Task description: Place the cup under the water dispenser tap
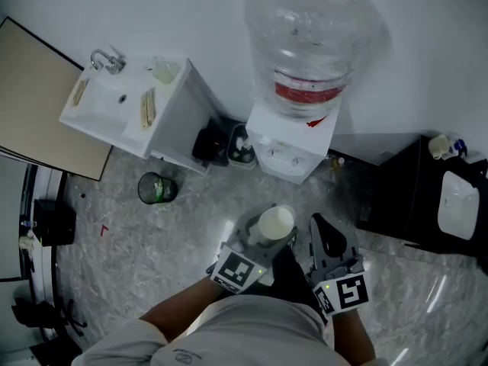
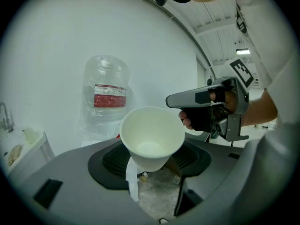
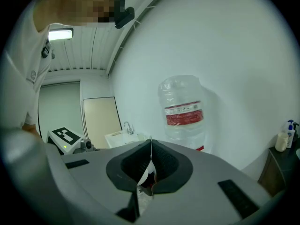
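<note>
A white paper cup (image 1: 275, 223) (image 2: 152, 135) stands upright, mouth up and empty, with my left gripper (image 1: 268, 235) (image 2: 152, 165) shut on its lower part. My right gripper (image 1: 320, 227) (image 3: 150, 149) is beside it on the right, jaws shut with nothing in them; it also shows in the left gripper view as the right gripper (image 2: 171, 101) held by a gloved hand. Ahead stands the white water dispenser (image 1: 293, 147) with its clear bottle (image 1: 313, 44) (image 2: 105, 102) (image 3: 183, 109). Both grippers are short of the dispenser's taps (image 1: 284, 157), over the floor.
A white sink cabinet (image 1: 126, 101) (image 3: 123, 137) stands left of the dispenser, with a dark bin (image 1: 215, 143) between them and a black round bin (image 1: 156, 187) on the floor. A black cabinet (image 1: 412, 197) stands at the right. A beige door (image 1: 38, 105) is at far left.
</note>
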A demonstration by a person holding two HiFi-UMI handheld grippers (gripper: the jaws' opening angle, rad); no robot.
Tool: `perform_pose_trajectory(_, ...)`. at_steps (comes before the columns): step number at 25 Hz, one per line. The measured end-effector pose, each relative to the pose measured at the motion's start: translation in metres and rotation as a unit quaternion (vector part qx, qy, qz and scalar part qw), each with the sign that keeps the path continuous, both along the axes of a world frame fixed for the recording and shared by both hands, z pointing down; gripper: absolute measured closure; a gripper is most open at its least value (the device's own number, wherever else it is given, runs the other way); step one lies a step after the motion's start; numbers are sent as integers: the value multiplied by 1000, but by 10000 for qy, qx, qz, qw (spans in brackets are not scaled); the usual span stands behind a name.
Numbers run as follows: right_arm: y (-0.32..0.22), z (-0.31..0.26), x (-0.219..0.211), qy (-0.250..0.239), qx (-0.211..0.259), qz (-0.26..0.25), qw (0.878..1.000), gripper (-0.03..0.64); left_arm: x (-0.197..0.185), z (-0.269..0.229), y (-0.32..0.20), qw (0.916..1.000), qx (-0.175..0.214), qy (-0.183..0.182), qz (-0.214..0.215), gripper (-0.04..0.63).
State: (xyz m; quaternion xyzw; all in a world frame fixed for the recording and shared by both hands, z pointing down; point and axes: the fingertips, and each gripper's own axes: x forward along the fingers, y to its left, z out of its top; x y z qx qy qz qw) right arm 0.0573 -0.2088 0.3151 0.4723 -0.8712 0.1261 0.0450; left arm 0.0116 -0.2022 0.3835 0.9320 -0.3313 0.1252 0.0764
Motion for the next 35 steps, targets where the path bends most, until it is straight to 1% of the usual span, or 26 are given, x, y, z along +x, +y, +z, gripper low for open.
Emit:
perform_pose_trajectory(4, -31, 26, 2, 56, -139, 176, 9997, 600, 2, 31, -36, 9999, -106, -84, 85, 321)
perform_pose_trajectory(8, -45, 62, 2, 50, -225, 553, 9982, 600, 5, 83, -56, 9990, -161, -178, 382, 321)
perform_pose_trajectory(12, -59, 109, 0, 43, -254, 673, 9974, 600, 10, 146, -78, 9979, -98, -305, 559, 321)
perform_pose_trajectory(17, -77, 165, -5, 0, -297, 637, 9975, 600, 16, 235, -104, 9974, -182, -435, 540, 321)
perform_pose_trajectory(22, -99, 217, 1, 3, -190, 647, 9977, 600, 28, 330, -129, 9967, -189, -548, 563, 321)
perform_pose_trajectory(25, -105, 246, 10, 3, -188, 700, 9974, 600, 32, 391, -141, 9961, -319, -648, 502, 321)
perform_pose_trajectory(27, -108, 262, 15, 5, -200, 731, 9971, 600, 36, 424, -150, 9959, -412, -687, 422, 321)
perform_pose_trajectory(30, -109, 279, 23, -23, -197, 773, 9968, 600, 44, 469, -164, 9946, -510, -846, 326, 320)
perform_pose_trajectory(32, -106, 289, 28, -18, -245, 794, 9965, 600, 48, 494, -173, 9939, -604, -904, 189, 321)
perform_pose_trajectory(35, -103, 301, 35, -3, -307, 853, 9959, 600, 52, 517, -188, 9934, -655, -939, -26, 321)
